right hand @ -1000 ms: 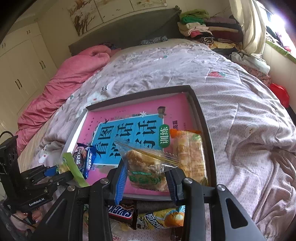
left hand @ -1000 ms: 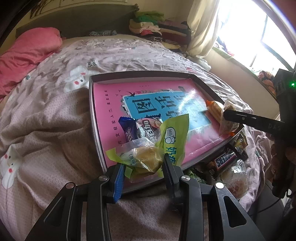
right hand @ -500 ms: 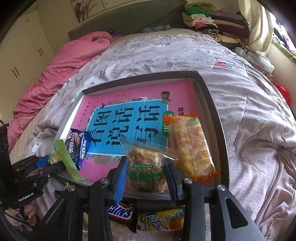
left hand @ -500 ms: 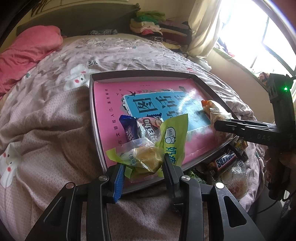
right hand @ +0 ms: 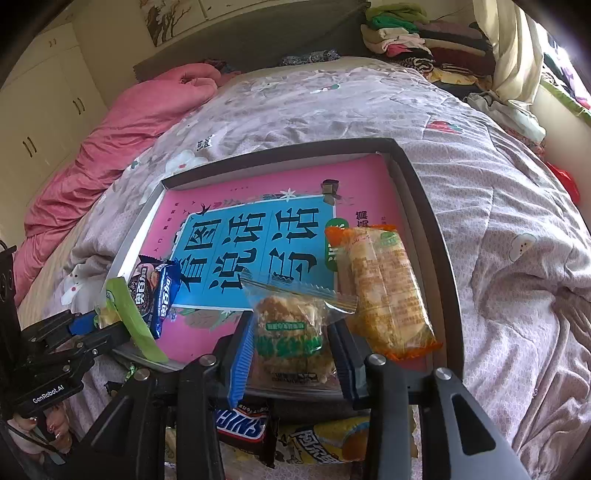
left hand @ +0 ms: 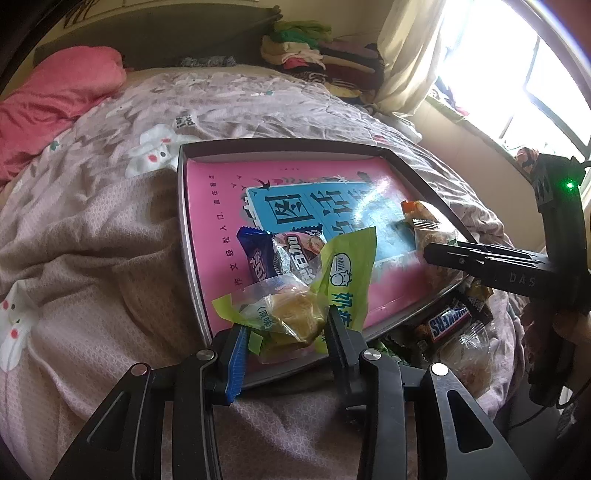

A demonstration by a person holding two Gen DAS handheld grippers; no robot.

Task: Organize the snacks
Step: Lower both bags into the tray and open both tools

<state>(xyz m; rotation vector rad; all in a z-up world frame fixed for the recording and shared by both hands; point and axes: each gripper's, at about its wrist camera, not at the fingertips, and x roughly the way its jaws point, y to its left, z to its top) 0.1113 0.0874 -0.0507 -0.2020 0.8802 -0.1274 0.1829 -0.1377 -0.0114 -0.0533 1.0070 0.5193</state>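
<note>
Left claw (left hand: 286,325) is clamped on a green-wrapped cake (left hand: 291,314): clear film over a round yellowish bun, lime-green ends, a flap printed with a MILK cartoon and Chinese text sticking up on the right side. It sits at the near edge of the tray (left hand: 183,236), just inside the rim. Right claw (right hand: 295,345) is clamped on a clear-wrapped pastry (right hand: 290,332): crumbly tan cake, green label band across the middle, serrated clear seal on top; it is at the tray's near edge (right hand: 439,236), with its bottom over the rim. Both claws are narrow, pads pressing the packets. Tray is dark-rimmed and shallow, resting on the bed (right hand: 517,229), with a pink book (right hand: 258,192) with a blue panel and big black Chinese characters lying flat inside as its floor. On the book: a blue cookie pack (right hand: 159,291), dark blue with a chocolate sandwich-cookie picture, just behind the green cake and touching its wrapper; an orange-edged long pack (right hand: 384,288) of pale yellow wafer or bread, lying lengthwise along the tray's right side, touching the pastry's wrapper. Off the tray, on the bed below its near rim: a Snickers bar (right hand: 243,424), a yellow snack pack (right hand: 325,439) with blue characters beside it, and another clear-wrapped bun (left hand: 469,354) seen in the left view. A hand (right hand: 44,424) holds the left claw's grip. Pink quilt (right hand: 122,122) lies at the bed's far left; folded clothes (right hand: 413,33) are stacked at the head.
</note>
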